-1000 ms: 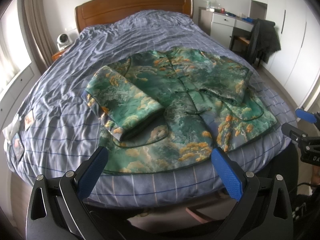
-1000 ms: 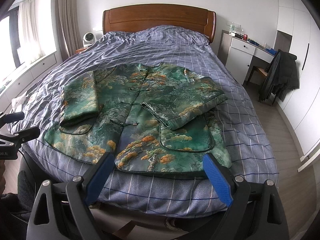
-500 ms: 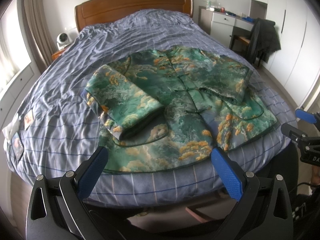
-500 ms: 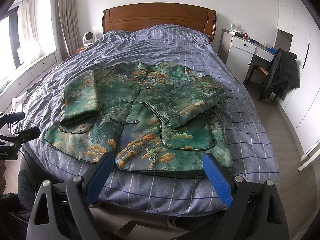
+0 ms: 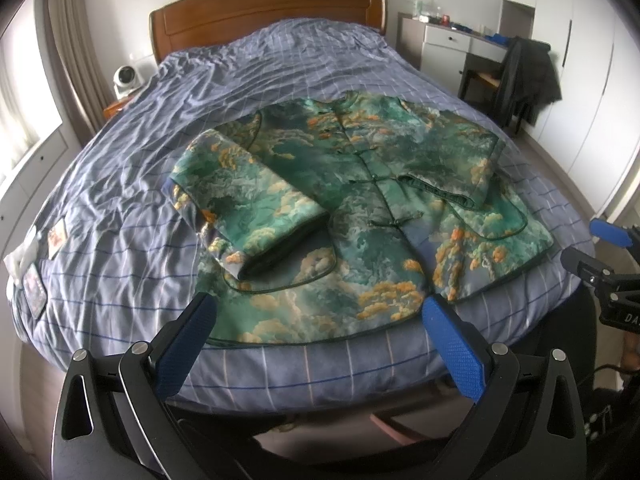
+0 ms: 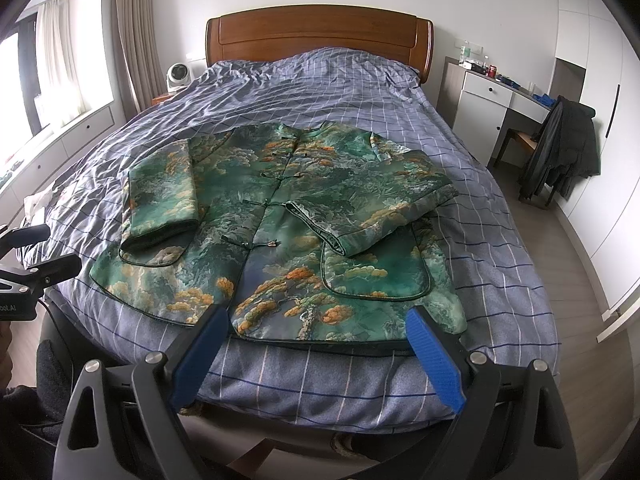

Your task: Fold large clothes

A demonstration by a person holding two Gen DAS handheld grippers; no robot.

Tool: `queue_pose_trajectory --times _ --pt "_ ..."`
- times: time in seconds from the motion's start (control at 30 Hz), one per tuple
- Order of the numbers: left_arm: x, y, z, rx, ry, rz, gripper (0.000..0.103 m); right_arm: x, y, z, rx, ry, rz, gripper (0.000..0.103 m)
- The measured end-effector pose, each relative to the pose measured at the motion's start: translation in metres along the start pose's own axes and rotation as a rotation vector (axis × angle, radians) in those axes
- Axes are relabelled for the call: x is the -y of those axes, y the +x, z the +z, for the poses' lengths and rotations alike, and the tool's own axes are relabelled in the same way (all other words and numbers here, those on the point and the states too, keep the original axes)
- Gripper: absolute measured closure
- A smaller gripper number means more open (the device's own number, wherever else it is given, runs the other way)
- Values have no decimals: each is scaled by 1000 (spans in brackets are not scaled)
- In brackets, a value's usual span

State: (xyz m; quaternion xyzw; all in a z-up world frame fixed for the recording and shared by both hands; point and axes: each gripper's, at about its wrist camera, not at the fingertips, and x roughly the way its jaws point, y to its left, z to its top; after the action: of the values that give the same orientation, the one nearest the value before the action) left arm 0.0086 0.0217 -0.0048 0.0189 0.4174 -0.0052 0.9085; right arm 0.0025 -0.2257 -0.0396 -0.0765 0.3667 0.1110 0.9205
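One green brocade jacket (image 6: 280, 216) lay flat on the near part of the bed (image 6: 500, 248), its two sleeves folded inward; left gripper (image 5: 318, 344) and right gripper (image 6: 316, 354) hovered before the near edge, jaws spread wide, empty

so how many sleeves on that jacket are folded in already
2. One sleeve lies folded along the jacket on the window side; the other sleeve is folded across the front on the desk side. Both grippers hang open, clear of it.

Green-and-orange cloud-patterned jacket (image 6: 280, 216) on blue-grey checked bedspread (image 6: 340, 88); brown headboard (image 6: 316, 36).
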Motion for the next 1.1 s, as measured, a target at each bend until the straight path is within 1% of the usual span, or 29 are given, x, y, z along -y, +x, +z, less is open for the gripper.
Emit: queue_pose_trajectory --times 1.1 --pt "-1 0 1 -2 -2 -2 0 -2 1 -1 -2 -2 6 11"
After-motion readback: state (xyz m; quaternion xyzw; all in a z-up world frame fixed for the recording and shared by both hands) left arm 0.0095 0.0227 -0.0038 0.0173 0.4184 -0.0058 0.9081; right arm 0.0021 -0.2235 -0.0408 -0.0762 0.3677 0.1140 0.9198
